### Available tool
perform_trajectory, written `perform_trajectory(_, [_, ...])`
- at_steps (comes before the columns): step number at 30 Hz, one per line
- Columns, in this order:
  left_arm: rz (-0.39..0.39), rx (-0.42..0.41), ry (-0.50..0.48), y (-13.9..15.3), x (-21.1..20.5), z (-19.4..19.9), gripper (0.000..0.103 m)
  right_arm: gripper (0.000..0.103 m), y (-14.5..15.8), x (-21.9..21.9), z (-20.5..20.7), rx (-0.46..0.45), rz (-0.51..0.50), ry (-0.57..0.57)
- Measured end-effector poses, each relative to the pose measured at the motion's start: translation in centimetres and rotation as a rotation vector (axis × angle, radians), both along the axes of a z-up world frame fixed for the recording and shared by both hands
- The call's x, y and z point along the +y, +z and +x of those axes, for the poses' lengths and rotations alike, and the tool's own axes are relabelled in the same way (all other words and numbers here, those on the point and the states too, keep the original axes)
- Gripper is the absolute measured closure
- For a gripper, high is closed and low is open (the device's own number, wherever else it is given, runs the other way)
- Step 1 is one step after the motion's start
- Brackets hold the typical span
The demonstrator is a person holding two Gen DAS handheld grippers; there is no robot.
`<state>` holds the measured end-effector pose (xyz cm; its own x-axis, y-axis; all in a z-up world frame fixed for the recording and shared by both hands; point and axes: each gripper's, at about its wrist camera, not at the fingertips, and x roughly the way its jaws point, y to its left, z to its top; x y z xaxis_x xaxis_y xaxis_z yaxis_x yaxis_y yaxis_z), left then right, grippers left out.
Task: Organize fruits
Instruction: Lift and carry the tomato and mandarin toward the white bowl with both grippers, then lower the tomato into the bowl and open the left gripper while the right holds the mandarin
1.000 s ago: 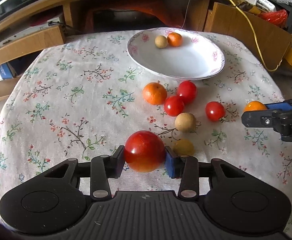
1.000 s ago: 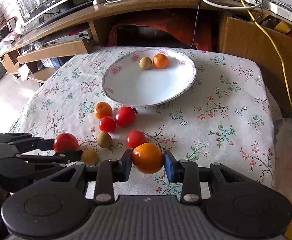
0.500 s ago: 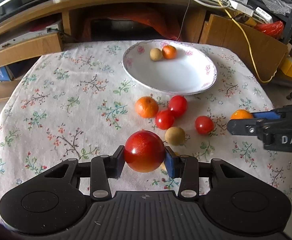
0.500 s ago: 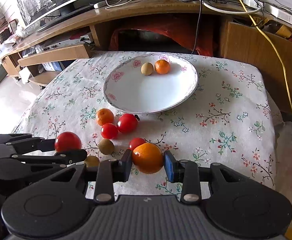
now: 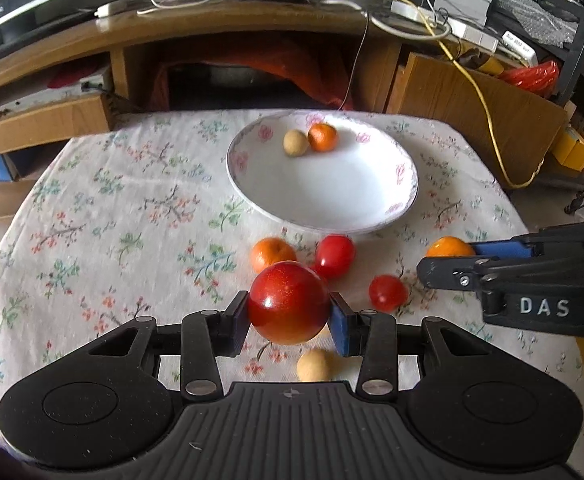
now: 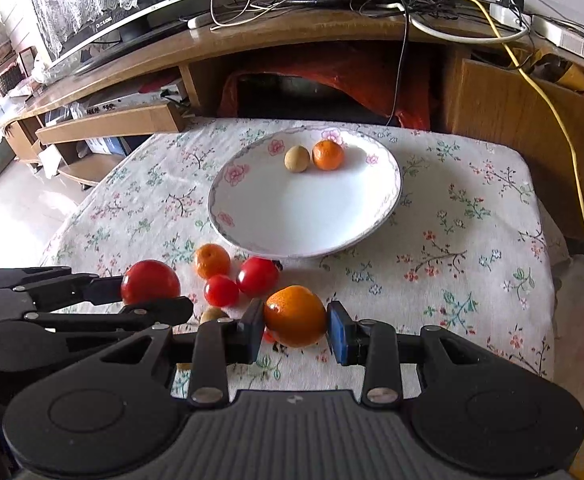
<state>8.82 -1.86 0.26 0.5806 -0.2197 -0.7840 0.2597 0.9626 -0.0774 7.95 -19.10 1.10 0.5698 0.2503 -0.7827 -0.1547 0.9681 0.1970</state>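
Observation:
My left gripper point(image 5: 290, 318) is shut on a large red apple point(image 5: 289, 303), held above the floral tablecloth. My right gripper point(image 6: 295, 327) is shut on an orange point(image 6: 295, 315), also off the table; it shows at the right of the left wrist view point(image 5: 449, 270). A white flowered plate point(image 5: 331, 204) at the far middle holds a small tan fruit point(image 5: 295, 143) and a small orange point(image 5: 323, 137). Between plate and grippers lie a loose orange point(image 5: 270, 254), red tomatoes point(image 5: 335, 255) point(image 5: 387, 293) and a tan fruit point(image 5: 313, 365).
The table point(image 6: 471, 248) ends near the right and left edges of the views. Behind it stands a wooden desk point(image 6: 252, 52) with cables, a monitor and a yellow cord point(image 6: 551, 120). A cardboard panel point(image 5: 471, 120) leans at the back right.
Both grippers have risen and pulled back from the table with their fruits still held. The plate and loose fruits now look smaller and farther below.

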Motion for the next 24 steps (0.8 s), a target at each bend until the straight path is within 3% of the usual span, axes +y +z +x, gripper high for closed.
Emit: perform_trajectory(24, [0.010,-0.017,-0.013,0.4,-1.9,5.3,0.054,0.068,0.4,-1.0,5.5,-0.017,0.023,-0.026])
